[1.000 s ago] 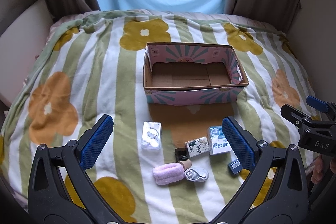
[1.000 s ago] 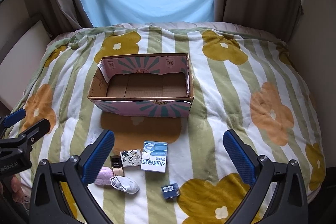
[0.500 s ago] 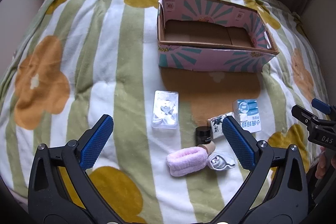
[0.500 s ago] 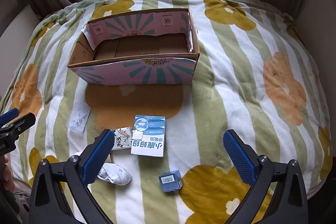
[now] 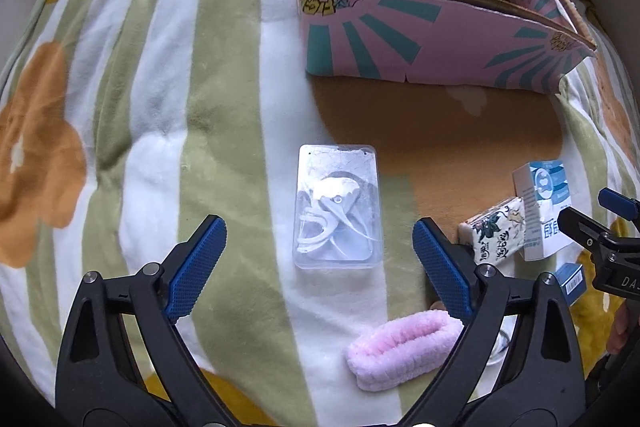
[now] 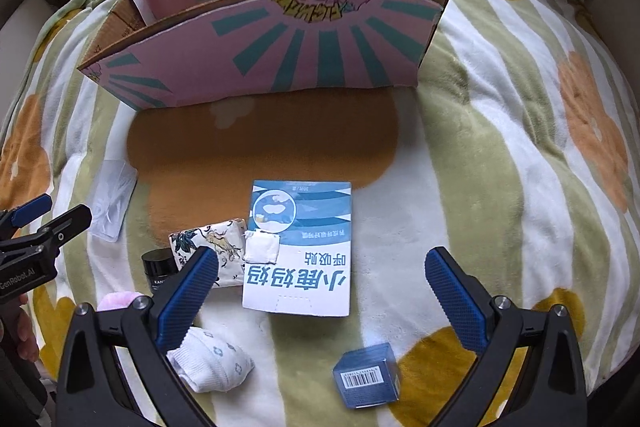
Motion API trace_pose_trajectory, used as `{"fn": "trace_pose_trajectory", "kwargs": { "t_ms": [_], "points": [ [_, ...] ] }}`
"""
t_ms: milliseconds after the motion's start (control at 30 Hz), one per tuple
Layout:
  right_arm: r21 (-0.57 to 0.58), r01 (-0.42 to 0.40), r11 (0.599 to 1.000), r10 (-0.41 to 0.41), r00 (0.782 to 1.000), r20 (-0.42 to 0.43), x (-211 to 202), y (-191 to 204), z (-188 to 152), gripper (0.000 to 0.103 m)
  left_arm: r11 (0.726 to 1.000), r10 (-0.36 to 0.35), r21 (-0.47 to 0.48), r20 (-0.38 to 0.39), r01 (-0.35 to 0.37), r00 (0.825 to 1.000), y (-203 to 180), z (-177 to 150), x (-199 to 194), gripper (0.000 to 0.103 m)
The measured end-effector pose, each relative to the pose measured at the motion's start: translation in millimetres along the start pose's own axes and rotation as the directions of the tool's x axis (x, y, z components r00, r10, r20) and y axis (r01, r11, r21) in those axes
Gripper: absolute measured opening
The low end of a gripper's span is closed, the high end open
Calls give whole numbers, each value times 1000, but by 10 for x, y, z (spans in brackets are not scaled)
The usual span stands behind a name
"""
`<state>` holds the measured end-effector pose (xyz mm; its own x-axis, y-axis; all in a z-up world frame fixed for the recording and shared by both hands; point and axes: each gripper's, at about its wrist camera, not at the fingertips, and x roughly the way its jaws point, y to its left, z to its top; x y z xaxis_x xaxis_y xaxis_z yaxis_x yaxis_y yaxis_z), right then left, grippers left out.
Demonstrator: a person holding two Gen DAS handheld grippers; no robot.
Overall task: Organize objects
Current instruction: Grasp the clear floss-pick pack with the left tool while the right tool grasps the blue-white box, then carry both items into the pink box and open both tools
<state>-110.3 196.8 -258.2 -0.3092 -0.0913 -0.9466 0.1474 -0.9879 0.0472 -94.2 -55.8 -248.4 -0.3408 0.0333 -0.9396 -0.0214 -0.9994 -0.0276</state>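
Observation:
A clear plastic case (image 5: 337, 203) with white pieces inside lies flat on the blanket. My left gripper (image 5: 318, 227) hangs just above it, a finger on either side; its jaws are closing and the pads stand apart from the case. My right gripper (image 6: 322, 255) is wide open over a blue and white carton (image 6: 302, 219), touching nothing. Behind both stands the pink and teal cardboard box (image 5: 420, 39), open at the top. A floral tissue pack (image 6: 208, 243) leans against the carton's left side.
Around the carton lie a small black jar (image 6: 160, 265), a rolled white sock (image 6: 212, 359) and a small blue barcoded box (image 6: 366, 375). A fuzzy pink roll (image 5: 404, 351) sits below the clear case. The striped flower blanket (image 5: 160, 107) covers a soft bed.
Both grippers have dropped steeply toward the blanket and tilted further down; the objects now look much larger. The left fingers stand a little closer together than before.

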Motion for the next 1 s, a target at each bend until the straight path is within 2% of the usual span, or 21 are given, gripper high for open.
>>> {"fn": "trace_pose_trajectory", "kwargs": {
  "t_ms": [100,200,267,367,467,600,700,800,1000],
  "points": [
    [19,-2,1000,2,1000,-6,124,2,1,101,1000,1,9,-5,0,1000,11,10,148,92],
    [30,1,1000,0,1000,-15,214,-12,3,96,1000,-1,10,-8,1,1000,31,26,271,91],
    [37,0,999,1,1000,-17,249,-29,1,91,1000,-8,4,-15,8,1000,40,37,334,88],
    [50,-13,999,14,1000,-21,287,-49,-6,90,1000,-7,-6,-31,7,999,34,57,418,81],
    [47,-26,999,28,999,-41,345,-36,-14,82,1000,-9,18,-33,9,999,0,72,457,71],
    [46,-37,998,39,998,-44,364,-38,-6,78,999,-28,28,-24,28,999,-29,96,478,52],
    [40,-44,998,46,998,-48,367,-36,4,74,999,-17,32,-17,18,1000,-49,116,487,51],
    [31,-64,997,65,996,-54,367,-22,12,65,1000,-23,21,-14,24,1000,-29,131,488,51],
    [38,-74,997,76,996,-55,340,-65,24,65,1000,-27,12,-11,27,1000,-3,160,459,51]
  ]
}}
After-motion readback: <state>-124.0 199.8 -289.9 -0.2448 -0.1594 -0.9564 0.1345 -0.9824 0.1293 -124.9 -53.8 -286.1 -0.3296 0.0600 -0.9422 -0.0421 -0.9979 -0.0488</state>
